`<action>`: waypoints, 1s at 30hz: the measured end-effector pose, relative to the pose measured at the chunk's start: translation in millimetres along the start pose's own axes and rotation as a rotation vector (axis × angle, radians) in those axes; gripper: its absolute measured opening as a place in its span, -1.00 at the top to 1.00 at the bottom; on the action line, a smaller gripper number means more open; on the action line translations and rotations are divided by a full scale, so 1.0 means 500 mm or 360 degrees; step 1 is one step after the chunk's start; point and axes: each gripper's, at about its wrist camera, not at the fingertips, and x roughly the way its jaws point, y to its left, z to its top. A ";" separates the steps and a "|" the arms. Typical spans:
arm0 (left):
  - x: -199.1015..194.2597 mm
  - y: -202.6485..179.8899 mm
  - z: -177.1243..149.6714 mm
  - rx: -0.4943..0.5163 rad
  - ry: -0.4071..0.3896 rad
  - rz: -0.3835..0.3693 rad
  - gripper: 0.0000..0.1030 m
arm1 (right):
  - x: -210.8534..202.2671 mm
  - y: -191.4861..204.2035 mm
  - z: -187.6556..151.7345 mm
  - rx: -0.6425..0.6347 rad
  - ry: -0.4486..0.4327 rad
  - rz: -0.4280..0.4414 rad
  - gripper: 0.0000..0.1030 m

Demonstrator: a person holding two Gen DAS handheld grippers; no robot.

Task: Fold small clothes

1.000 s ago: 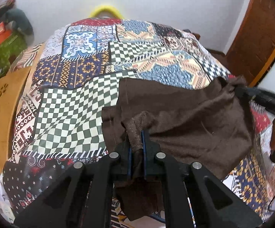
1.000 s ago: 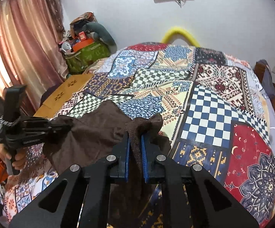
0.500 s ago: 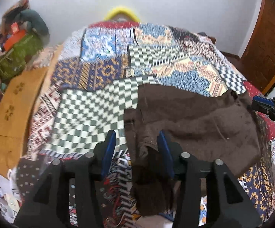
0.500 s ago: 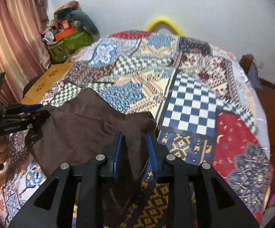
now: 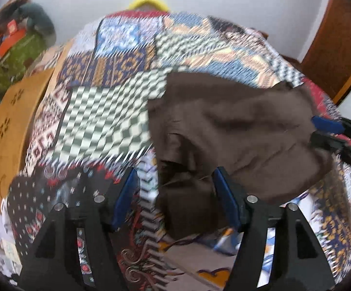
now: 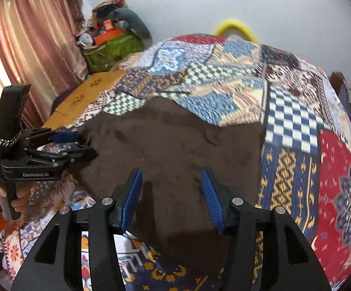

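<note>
**Release of the Brown Garment at the Near Edge of the Bed**

Patchwork bedding (image 6: 284, 121) in checks and batik prints covers the bed that carries the work; a white wall stands behind it, and pink curtains (image 6: 18, 55) and a green bag (image 6: 112, 51) sit off the far left corner.

**Position of the garment.** The brown garment (image 6: 175, 140) lies spread on the bed near its near edge, with its lower part draping over that edge. The cloth looks mostly flat in the right wrist view, which suits a fold. In the left wrist view, ridges and a bunched fold remain at its left end.

**State of the tongs.** The left tongs (image 5: 175, 194) are opening. Cloth lies between the blue pads (image 5: 223, 194), but they do not press on it. The right tongs (image 6: 171, 194) are also opening, over the garment's near portion, and nothing is clamped.

**Reason for placement.** Each tong stands at one end of the garment, consistent with laying it out taut. Releasing both ends together probably lets the cloth settle without skewing.

**Next step (judgement).** The left-end bunching likely needs smoothing before folding.
</note>
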 end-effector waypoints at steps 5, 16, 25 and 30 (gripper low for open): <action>-0.019 0.056 -0.024 -0.0094 -0.0015 -0.0026 -0.39 | -0.043 -0.033 -0.018 0.0058 -0.0047 -0.0031 0.08; -0.083 0.048 0.013 -0.0129 -0.0106 -0.0230 -0.44 | -0.059 -0.069 -0.029 0.0196 -0.0035 -0.0074 -0.24; 0.033 0.054 0.046 -0.0212 0.0047 -0.0187 -0.73 | 0.005 -0.059 -0.019 0.0202 0.0005 -0.0003 -0.26; 0.087 0.071 0.054 -0.0373 0.0103 -0.0345 -0.68 | 0.031 -0.067 -0.006 0.0276 0.0016 0.0080 -0.32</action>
